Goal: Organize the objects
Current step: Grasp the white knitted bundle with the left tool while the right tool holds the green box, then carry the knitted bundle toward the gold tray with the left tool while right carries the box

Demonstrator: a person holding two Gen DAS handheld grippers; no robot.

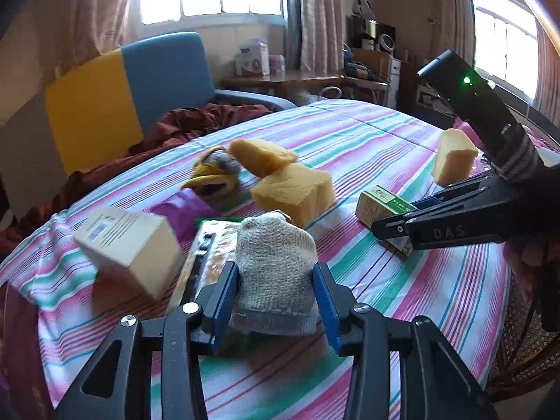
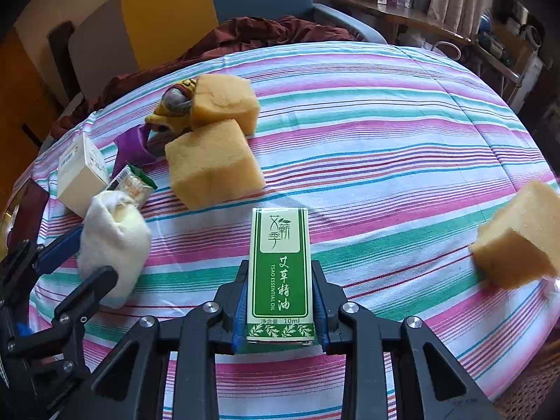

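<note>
The left gripper [image 1: 276,290] has its blue pads pressed on a rolled grey sock [image 1: 274,273] that rests on the striped bedspread [image 1: 402,280]. The right gripper [image 2: 281,311] pinches a green carton [image 2: 280,273] printed "TSAO ESSENTIAL OIL" and "10ml", lying flat on the cloth. Judging by the scatter, sorting has barely begun: no container or tidy pile shows. Beyond the sock lie a foil snack packet [image 1: 210,245] and a cream box [image 1: 129,245], its label too blurred to read. Farther off sit two yellow sponges [image 2: 213,164], a stuffed toy [image 2: 173,110] and, well apart, a third sponge [image 2: 518,238].
</note>
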